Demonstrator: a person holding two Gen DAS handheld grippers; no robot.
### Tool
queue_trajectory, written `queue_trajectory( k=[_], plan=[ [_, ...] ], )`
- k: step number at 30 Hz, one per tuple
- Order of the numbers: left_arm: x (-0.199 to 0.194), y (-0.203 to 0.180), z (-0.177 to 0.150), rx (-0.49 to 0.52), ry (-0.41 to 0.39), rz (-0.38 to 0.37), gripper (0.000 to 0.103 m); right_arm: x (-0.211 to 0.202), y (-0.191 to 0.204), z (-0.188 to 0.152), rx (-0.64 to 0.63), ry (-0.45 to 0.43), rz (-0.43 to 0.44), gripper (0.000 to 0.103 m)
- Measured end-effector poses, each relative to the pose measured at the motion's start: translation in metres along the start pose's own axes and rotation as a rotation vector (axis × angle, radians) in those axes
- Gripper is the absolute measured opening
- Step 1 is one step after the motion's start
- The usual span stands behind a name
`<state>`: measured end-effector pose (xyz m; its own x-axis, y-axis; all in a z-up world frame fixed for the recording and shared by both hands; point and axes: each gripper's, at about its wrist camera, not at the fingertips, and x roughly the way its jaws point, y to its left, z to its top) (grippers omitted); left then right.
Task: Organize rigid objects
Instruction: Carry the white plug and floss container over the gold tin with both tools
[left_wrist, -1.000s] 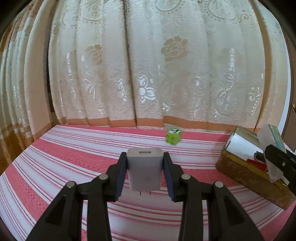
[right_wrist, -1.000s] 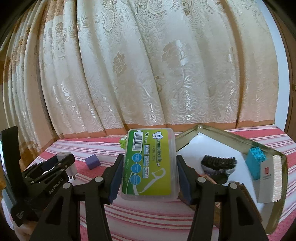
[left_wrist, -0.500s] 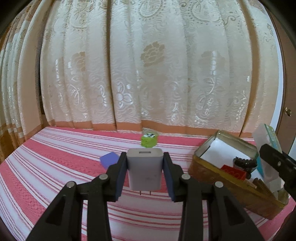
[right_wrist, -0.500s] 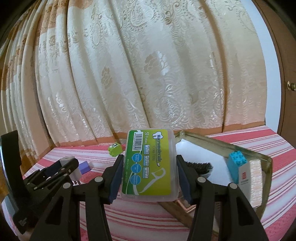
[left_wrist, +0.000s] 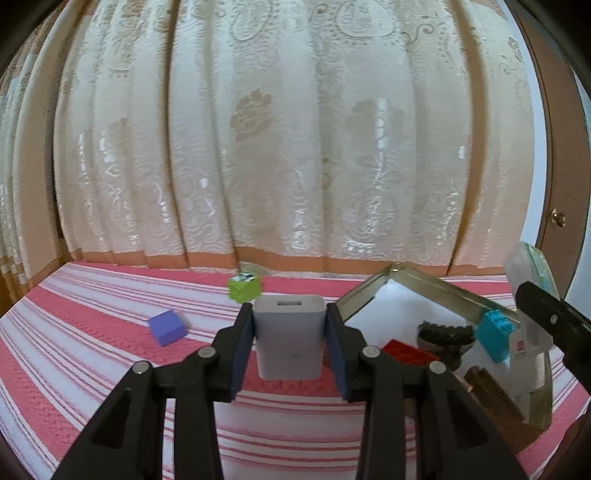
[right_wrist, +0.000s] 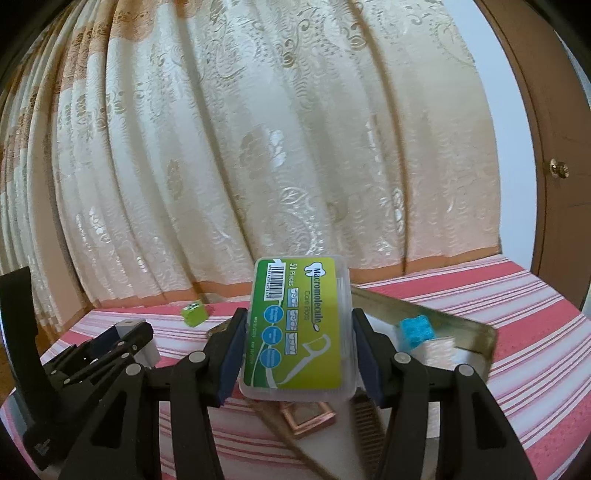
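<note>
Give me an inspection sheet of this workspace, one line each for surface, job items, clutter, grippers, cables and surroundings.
Surface: red and white striped cloth covers the table.
Job's things: metal tin on the right holds a blue brick, a red brick, a dark bristly item and a white box; purple cube and green cube lie loose on the cloth.
Clutter: nothing seen.
Grippers: left gripper shut on a white charger; right gripper shut on a floss pick box over the tin.
Cables: nothing seen.
Surroundings: cream patterned curtain behind; brown door with knob at right.
</note>
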<state>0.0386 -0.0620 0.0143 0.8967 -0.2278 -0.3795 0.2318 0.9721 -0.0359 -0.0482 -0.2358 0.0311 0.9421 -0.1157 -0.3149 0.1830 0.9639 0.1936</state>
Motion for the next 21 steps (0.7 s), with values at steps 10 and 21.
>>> queue_trajectory(
  k=[10, 21],
  plan=[
    [0.005, -0.041, 0.003, 0.031, -0.009, -0.044, 0.037, 0.001, -0.032, 0.006, -0.005, -0.014, -0.053, 0.057],
    [0.016, -0.079, 0.003, 0.069, 0.006, -0.091, 0.037, 0.007, -0.059, 0.012, -0.044, -0.018, -0.122, 0.057]
  ],
)
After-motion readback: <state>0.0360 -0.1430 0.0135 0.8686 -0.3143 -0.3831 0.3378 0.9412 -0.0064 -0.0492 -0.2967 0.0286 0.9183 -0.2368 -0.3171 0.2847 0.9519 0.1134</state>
